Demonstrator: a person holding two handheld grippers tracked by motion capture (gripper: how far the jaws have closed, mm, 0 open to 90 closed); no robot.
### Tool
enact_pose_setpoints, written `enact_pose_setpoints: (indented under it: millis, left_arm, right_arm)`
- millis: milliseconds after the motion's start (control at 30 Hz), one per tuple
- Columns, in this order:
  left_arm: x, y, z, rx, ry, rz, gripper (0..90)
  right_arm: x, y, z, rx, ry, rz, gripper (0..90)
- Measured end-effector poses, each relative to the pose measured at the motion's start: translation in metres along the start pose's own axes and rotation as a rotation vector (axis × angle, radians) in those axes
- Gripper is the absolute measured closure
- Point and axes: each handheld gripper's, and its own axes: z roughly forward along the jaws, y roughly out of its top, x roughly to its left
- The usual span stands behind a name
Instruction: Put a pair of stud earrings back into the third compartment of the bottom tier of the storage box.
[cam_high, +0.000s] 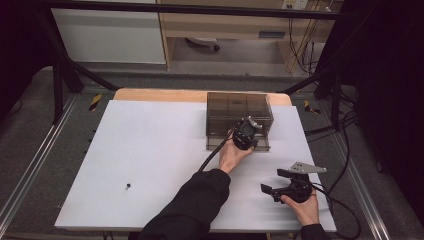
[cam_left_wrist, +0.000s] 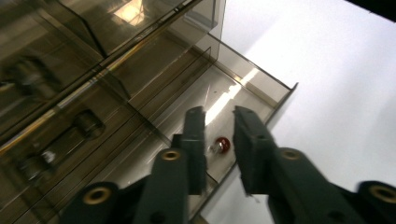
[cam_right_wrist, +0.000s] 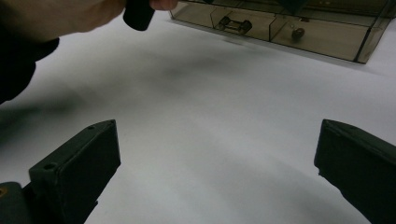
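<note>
Far left of the white tabletop (cam_high: 150, 150): a small dark screw-like bit (cam_high: 129, 186) lying alone, well apart from both hands. Centre-right, at the back edge: a smoky translucent plastic drawer box (cam_high: 239, 111) with its bottom drawer (cam_left_wrist: 243, 88) pulled out toward the person. The left tongs (cam_high: 248, 131) hang over that open drawer, forearm in a black sleeve (cam_high: 195, 205) reaching diagonally forward, hand wrapped round the body from below, tongs pointing down into the tray.

In the left gripper view the left tongs (cam_left_wrist: 219, 140) stand slightly parted, pads clear of everything. A small red round-headed part with a silver stub (cam_left_wrist: 220, 145) lies on the drawer floor right below the gap, near the drawer's front corner. Nothing is pinched; it looks released or about to be picked, can't tell which. Its stub points roughly toward the left jaw, so its long axis runs across the gap.

Right: the right tongs (cam_high: 279, 186) rest low near the front edge, spread wide, holding nothing, aimed left across the tabletop, well apart from the box. The left hand is far nearer the red part.
</note>
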Motion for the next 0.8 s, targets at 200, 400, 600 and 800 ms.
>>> enact_pose_setpoints:
  millis: [200,400,600,800]
  left_arm:
    - [0.002,-0.006,-0.022,-0.028,-0.008,-0.004,59.1]
    - [0.005,-0.023,-0.049,-0.050,-0.038,-0.004,50.0]
    - [0.009,-0.045,-0.073,-0.081,-0.053,-0.020,37.8]
    - [0.018,-0.066,-0.100,-0.094,-0.010,-0.012,26.7]
  right_arm:
    - [0.001,0.000,0.001,0.004,0.002,0.001,0.9]
    - [0.001,0.000,0.001,0.002,0.006,0.003,0.9]
    - [0.000,-0.001,0.001,0.009,0.000,0.001,0.8]
    - [0.000,-0.001,0.002,0.012,-0.006,-0.002,0.8]
